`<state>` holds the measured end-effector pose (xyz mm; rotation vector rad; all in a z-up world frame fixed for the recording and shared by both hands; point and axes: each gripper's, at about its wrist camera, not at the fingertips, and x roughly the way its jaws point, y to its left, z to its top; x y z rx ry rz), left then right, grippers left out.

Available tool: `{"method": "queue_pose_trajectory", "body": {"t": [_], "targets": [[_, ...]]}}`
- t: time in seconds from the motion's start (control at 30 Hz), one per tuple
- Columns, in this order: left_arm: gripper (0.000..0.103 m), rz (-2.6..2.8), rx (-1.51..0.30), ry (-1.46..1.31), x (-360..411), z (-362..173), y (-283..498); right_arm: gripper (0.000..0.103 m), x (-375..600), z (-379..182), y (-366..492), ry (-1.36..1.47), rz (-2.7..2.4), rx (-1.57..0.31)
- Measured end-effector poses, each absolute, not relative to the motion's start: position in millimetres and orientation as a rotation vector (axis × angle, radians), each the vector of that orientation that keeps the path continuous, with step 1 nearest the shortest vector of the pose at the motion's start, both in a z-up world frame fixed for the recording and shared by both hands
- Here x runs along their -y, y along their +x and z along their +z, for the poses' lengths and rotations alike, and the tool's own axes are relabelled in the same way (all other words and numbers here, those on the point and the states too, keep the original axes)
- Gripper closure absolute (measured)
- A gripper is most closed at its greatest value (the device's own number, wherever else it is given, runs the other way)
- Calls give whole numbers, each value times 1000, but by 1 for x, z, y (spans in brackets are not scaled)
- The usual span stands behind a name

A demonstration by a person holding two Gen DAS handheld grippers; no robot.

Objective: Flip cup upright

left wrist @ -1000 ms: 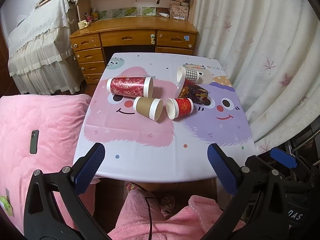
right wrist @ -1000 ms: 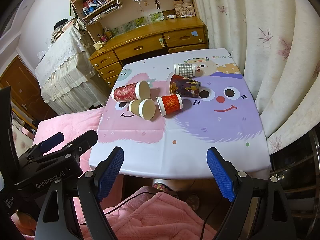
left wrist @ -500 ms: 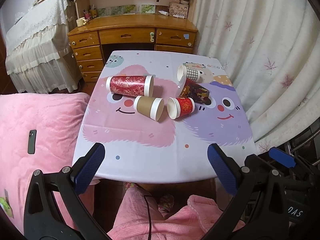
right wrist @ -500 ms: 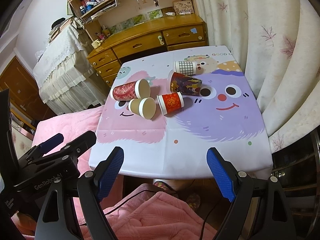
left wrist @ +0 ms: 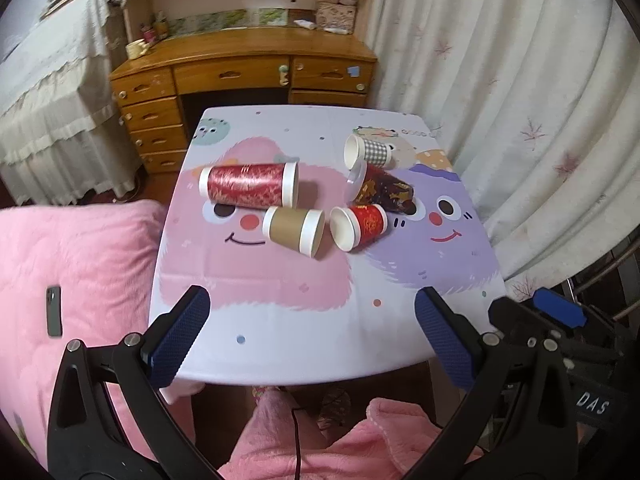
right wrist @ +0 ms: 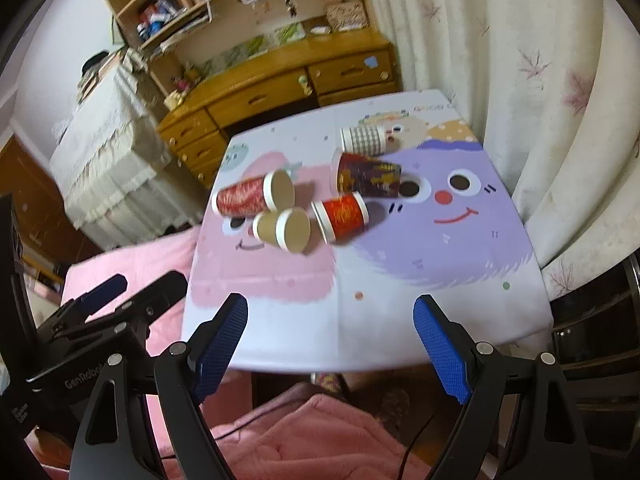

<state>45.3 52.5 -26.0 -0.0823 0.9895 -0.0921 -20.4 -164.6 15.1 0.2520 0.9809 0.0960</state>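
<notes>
Several paper cups lie on their sides on the small cartoon-print table [left wrist: 280, 332]: a tall red cup [left wrist: 248, 185], a brown cup [left wrist: 294, 231], a short red cup [left wrist: 358, 225], a dark patterned cup [left wrist: 380, 190] and a checked cup [left wrist: 368, 151]. In the right wrist view they show as tall red [right wrist: 244, 199], brown [right wrist: 282, 229], short red [right wrist: 340, 216], dark [right wrist: 366, 179] and checked [right wrist: 364, 141]. My left gripper [left wrist: 312, 336] is open and empty over the table's near edge. My right gripper [right wrist: 330, 340] is open and empty, also short of the cups.
A pink bed [left wrist: 72, 280] with a phone [left wrist: 54, 311] lies left of the table. A wooden desk [left wrist: 248, 68] stands behind it. Curtains [left wrist: 520, 80] hang on the right. Pink-clad knees [left wrist: 320, 440] are below the table edge.
Both grippers have moved forward toward the table, so the cups appear slightly nearer. The right view is blurred with motion. The cups have not moved.
</notes>
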Motion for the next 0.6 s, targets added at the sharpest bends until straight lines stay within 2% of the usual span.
{"method": "queue_pose_trajectory", "body": {"t": [0.17, 0.37, 0.6], "targets": [[1, -111, -1125, 1, -84, -18, 73, 17, 134, 32, -8, 215, 10, -926], [1, -201, -1094, -8, -106, -28, 97, 17, 102, 36, 13, 171, -76, -933], [2, -300, -1143, -88, -106, -47, 120, 17, 97, 35, 22, 48, -142, -914]]}}
